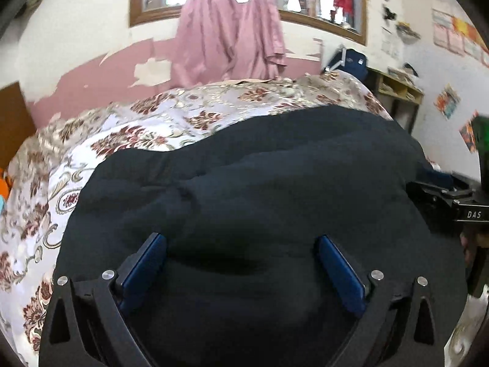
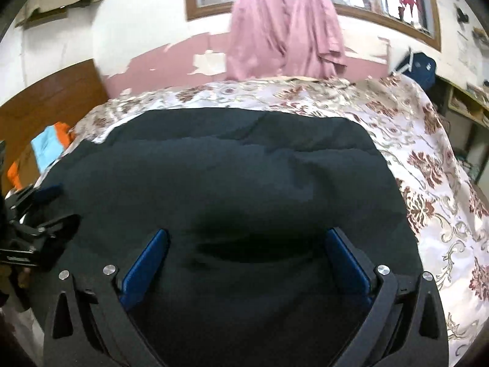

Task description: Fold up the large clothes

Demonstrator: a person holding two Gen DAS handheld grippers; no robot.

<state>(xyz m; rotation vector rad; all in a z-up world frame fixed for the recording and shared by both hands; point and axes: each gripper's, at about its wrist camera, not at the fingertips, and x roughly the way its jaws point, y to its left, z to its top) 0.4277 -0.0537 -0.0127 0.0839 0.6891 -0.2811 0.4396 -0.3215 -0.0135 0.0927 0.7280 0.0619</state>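
Garment (image 1: pixel 244 183), dark and bulky, lies spread on the floral bedspread (image 1: pixel 122 128) of the bed. Left tool (image 1: pixel 241 246) and right tool (image 2: pixel 246 240) both hang over it, fingers wide apart, gripping nothing.

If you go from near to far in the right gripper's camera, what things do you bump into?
Right gripper → black garment → flowery bedspread → pink curtain → window frame.

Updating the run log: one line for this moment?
left gripper: open, over black garment | right gripper: open, same | garment: on floral bedspread
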